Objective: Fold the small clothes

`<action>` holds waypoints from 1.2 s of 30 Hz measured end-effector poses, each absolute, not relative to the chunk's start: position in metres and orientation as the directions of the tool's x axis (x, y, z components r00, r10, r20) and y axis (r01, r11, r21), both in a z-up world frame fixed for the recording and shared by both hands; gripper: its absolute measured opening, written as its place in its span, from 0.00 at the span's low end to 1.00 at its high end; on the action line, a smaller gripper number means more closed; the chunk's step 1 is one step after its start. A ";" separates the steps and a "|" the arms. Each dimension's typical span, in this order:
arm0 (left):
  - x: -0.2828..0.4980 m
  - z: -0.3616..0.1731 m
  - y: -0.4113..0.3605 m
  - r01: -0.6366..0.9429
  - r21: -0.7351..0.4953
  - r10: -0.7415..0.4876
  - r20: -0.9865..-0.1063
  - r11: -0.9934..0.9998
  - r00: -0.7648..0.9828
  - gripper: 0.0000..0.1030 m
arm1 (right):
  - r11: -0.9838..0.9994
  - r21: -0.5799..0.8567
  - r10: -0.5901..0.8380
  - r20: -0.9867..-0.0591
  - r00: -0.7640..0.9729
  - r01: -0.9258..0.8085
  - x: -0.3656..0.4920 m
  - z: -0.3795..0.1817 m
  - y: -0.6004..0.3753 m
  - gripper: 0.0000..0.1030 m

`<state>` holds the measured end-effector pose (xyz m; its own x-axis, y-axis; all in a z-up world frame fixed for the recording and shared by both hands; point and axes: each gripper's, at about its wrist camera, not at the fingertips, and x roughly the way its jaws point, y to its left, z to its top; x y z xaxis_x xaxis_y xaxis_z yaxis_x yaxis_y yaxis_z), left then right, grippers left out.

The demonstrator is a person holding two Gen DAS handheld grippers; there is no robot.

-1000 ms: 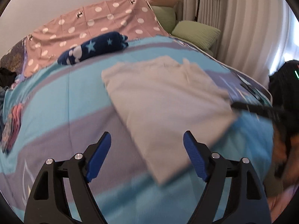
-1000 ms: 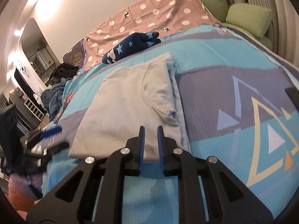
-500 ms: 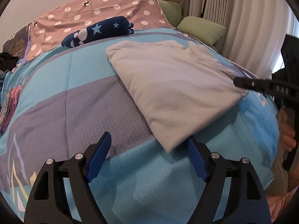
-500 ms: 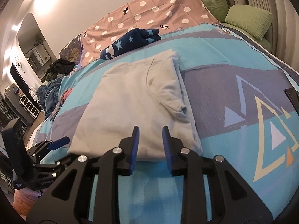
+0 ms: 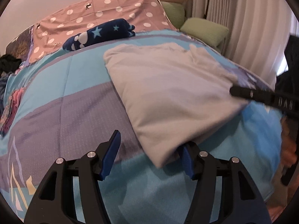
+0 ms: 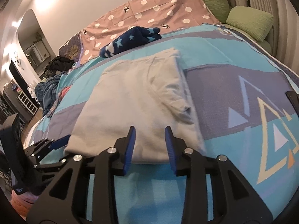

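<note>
A pale grey folded garment (image 5: 168,93) (image 6: 134,102) lies flat on the blue and purple bedspread (image 5: 65,112) (image 6: 224,85). My left gripper (image 5: 150,143) is at the garment's near corner. Its jaws are closing: the corner lies between them and covers part of the right pad, while the left pad stands apart from the cloth. My right gripper (image 6: 149,132) is at the garment's other near edge, its jaws opening, with the cloth edge between the pads and not pinched. The left gripper (image 6: 56,143) also shows in the right wrist view, and a right finger (image 5: 243,91) shows in the left wrist view.
A rolled navy garment with stars (image 5: 99,34) (image 6: 130,39) lies behind, on a pink dotted cover (image 5: 93,18). Green pillows (image 5: 203,29) (image 6: 250,22) and curtains are at the far right. Loose clothes (image 6: 50,85) are piled at the bed's left side. A dark flat object (image 6: 293,97) lies at the right edge.
The left gripper has come down to the garment's corner and its jaws have narrowed. The right gripper's jaws, nearly shut before, have spread apart at the garment's edge.
</note>
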<state>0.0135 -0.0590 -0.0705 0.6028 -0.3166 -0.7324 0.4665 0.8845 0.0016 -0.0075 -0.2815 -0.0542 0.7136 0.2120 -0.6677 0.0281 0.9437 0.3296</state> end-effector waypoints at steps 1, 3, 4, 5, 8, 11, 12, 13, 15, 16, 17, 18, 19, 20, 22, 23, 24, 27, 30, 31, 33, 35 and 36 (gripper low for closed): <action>0.013 -0.072 -0.055 0.458 0.011 -0.303 -0.734 0.889 0.608 0.61 | 0.950 0.307 0.179 -0.678 0.713 0.054 -0.006 -0.056 -0.285 0.33; 0.012 -0.073 -0.041 0.413 0.025 -0.266 -0.729 0.910 0.630 0.61 | 0.962 0.250 0.101 -0.706 0.701 0.113 -0.003 -0.063 -0.293 0.14; 0.012 -0.072 -0.032 0.404 -0.007 -0.279 -0.733 0.915 0.620 0.61 | 0.960 0.246 0.092 -0.728 0.680 0.133 0.000 -0.069 -0.298 0.06; 0.013 -0.072 -0.027 0.398 -0.032 -0.291 -0.738 0.917 0.609 0.61 | 0.955 0.263 0.102 -0.730 0.676 0.140 0.000 -0.072 -0.301 0.06; 0.007 -0.071 -0.029 0.397 0.008 -0.261 -0.741 0.918 0.619 0.61 | 0.957 0.254 0.092 -0.727 0.680 0.142 -0.002 -0.067 -0.299 0.07; 0.002 -0.069 -0.037 0.419 0.067 -0.238 -0.738 0.905 0.632 0.61 | 0.968 0.220 0.075 -0.714 0.696 0.122 -0.004 -0.059 -0.290 0.11; 0.001 -0.068 -0.036 0.427 0.062 -0.245 -0.742 0.902 0.624 0.61 | 0.969 0.221 0.082 -0.707 0.702 0.110 -0.005 -0.056 -0.288 0.11; 0.000 -0.067 -0.035 0.432 0.052 -0.253 -0.745 0.900 0.617 0.61 | 0.969 0.228 0.095 -0.697 0.711 0.094 -0.005 -0.052 -0.286 0.11; -0.001 -0.063 -0.028 0.439 0.013 -0.278 -0.758 0.898 0.591 0.61 | 0.969 0.235 0.111 -0.682 0.723 0.073 -0.007 -0.046 -0.283 0.11; -0.003 -0.061 -0.027 0.440 0.000 -0.286 -0.761 0.898 0.583 0.60 | 0.970 0.237 0.122 -0.672 0.730 0.057 -0.008 -0.043 -0.280 0.11; -0.005 -0.058 -0.024 0.445 -0.020 -0.302 -0.761 0.895 0.574 0.60 | 0.971 0.237 0.131 -0.664 0.736 0.041 -0.008 -0.041 -0.278 0.11; -0.007 -0.051 -0.020 0.455 -0.052 -0.333 -0.756 0.889 0.564 0.59 | 0.971 0.235 0.138 -0.659 0.740 0.029 -0.008 -0.039 -0.276 0.11; -0.007 -0.048 -0.019 0.463 -0.072 -0.354 -0.750 0.884 0.559 0.54 | 0.973 0.230 0.142 -0.656 0.742 0.017 -0.006 -0.037 -0.273 0.11; -0.008 -0.039 -0.015 0.476 -0.119 -0.402 -0.729 0.872 0.554 0.38 | 0.974 0.228 0.145 -0.656 0.741 0.011 -0.004 -0.037 -0.272 0.11; -0.005 -0.022 -0.010 0.486 -0.209 -0.485 -0.675 0.849 0.556 0.18 | 0.971 0.240 0.160 -0.657 0.737 0.003 0.002 -0.038 -0.271 0.11; -0.001 -0.016 -0.010 0.490 -0.240 -0.514 -0.650 0.838 0.560 0.15 | 0.968 0.253 0.170 -0.658 0.734 0.002 0.004 -0.039 -0.272 0.11; 0.005 -0.011 -0.013 0.495 -0.254 -0.532 -0.626 0.831 0.570 0.15 | 0.962 0.274 0.185 -0.657 0.731 0.003 0.007 -0.040 -0.274 0.11; 0.025 -0.024 -0.035 0.499 -0.221 -0.508 -0.652 0.838 0.563 0.15 | 0.956 0.292 0.189 -0.665 0.723 0.020 0.012 -0.046 -0.279 0.11; 0.044 -0.071 -0.058 0.484 -0.181 -0.435 -0.758 0.856 0.486 0.15 | 0.956 0.277 0.138 -0.726 0.674 0.102 0.022 -0.069 -0.293 0.07; 0.042 -0.077 -0.060 0.493 -0.156 -0.428 -0.747 0.856 0.508 0.15 | 0.949 0.298 0.151 -0.718 0.680 0.104 0.020 -0.070 -0.297 0.06; 0.032 -0.077 -0.065 0.520 -0.079 -0.404 -0.731 0.850 0.550 0.15 | 0.957 0.271 0.129 -0.723 0.678 0.107 0.018 -0.067 -0.294 0.06; 0.028 -0.076 -0.067 0.527 -0.051 -0.391 -0.732 0.848 0.559 0.15 | 0.974 0.204 0.082 -0.731 0.677 0.101 0.019 -0.064 -0.285 0.08; 0.029 -0.076 -0.067 0.525 -0.058 -0.393 -0.734 0.849 0.554 0.16 | 0.977 0.187 0.070 -0.732 0.678 0.100 0.019 -0.064 -0.282 0.10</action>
<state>0.0292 -0.0665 -0.0759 0.5544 -0.3932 -0.7335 0.5254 0.8489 -0.0580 0.0193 -0.2815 -0.0638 0.6777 0.0705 -0.7320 0.1000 0.9773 0.1867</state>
